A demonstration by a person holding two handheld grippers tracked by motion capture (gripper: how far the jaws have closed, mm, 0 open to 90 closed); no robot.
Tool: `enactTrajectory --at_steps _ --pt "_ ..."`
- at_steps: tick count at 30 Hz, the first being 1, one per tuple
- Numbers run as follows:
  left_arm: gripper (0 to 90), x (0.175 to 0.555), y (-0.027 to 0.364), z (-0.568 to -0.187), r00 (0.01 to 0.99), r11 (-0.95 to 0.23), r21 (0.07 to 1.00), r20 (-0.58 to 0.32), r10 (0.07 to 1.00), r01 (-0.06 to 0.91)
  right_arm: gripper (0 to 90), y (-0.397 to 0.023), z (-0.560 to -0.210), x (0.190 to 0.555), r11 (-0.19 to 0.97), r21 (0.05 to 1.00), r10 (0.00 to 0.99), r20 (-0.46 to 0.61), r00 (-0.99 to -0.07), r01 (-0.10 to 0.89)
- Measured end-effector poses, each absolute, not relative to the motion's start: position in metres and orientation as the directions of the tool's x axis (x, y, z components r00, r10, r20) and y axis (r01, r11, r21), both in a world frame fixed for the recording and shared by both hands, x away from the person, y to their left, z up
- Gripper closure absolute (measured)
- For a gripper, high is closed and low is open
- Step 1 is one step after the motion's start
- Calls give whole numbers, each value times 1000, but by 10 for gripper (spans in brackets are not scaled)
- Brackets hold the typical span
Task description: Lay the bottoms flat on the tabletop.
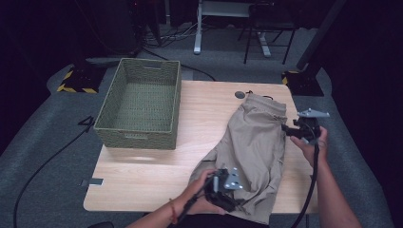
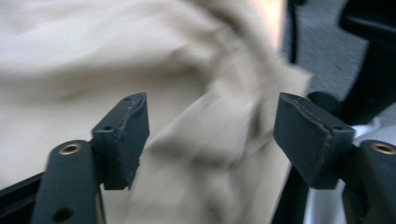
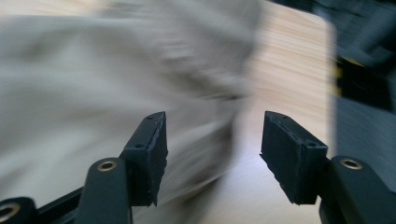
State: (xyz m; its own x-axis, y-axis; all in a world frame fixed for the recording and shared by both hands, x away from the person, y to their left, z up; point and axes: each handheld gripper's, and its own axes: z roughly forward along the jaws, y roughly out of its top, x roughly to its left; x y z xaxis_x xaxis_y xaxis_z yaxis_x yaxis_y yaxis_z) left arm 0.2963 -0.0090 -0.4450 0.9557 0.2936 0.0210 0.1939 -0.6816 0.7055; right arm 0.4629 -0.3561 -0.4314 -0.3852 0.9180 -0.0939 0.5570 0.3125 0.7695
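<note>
The tabletop [image 1: 142, 166] is light wood with rounded corners. On its far left part stands a green woven basket [image 1: 140, 102], with nothing in it. On the right part lies a pair of beige shorts [image 1: 254, 147], waistband at the far edge beside a small grey disc [image 1: 240, 94] set in the wood, legs running to the near edge and hanging a little over it. The cloth is rumpled, with a fold pushed out to the left.

The left gripper [image 1: 237, 202] sits low at the near hem of the shorts, held in the person's left hand [image 1: 199, 192]. In the left gripper view its jaws stand apart, with blurred beige cloth between and beyond them, and no pad presses on it.

The right gripper [image 1: 288, 128] is at the shorts' right edge near the waistband, held in the right hand [image 1: 313, 145]. In the right gripper view its jaws are apart too, with cloth and bare wood between them and nothing clamped.
</note>
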Motion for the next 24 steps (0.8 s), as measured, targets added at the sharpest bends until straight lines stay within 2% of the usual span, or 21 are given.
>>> enactTrajectory --at_steps 1,2,4,6,8,11,15,19,24 --pt "320 304 6 -447 934 -679 701 52 353 217 403 -354 -430 455 314 775 910 -82 -406 548" --pt "325 310 14 -451 926 -671 700 37 376 244 407 -346 -430 430 325 794 880 -55 -473 514" --pt "351 316 22 -457 919 -669 690 14 395 277 406 -333 -435 400 372 789 827 -42 -561 489" --pt "362 320 26 -469 913 -697 660 38 405 282 416 -316 -449 367 422 767 764 -14 -645 484" --pt "381 321 28 -476 919 -710 647 37 394 278 415 -307 -463 347 485 735 725 -34 -688 474" --pt "384 322 28 -486 918 -736 620 61 391 272 422 -304 -478 334 512 695 719 -25 -695 505" --pt "363 332 31 -492 903 -703 640 33 429 310 429 -308 -493 341 496 692 734 -11 -680 525" --pt "352 342 35 -493 882 -690 645 52 469 328 447 -307 -493 356 488 693 741 -9 -672 530" --pt "338 363 44 -494 845 -656 653 46 533 378 473 -297 -494 402 474 705 760 -26 -649 527"
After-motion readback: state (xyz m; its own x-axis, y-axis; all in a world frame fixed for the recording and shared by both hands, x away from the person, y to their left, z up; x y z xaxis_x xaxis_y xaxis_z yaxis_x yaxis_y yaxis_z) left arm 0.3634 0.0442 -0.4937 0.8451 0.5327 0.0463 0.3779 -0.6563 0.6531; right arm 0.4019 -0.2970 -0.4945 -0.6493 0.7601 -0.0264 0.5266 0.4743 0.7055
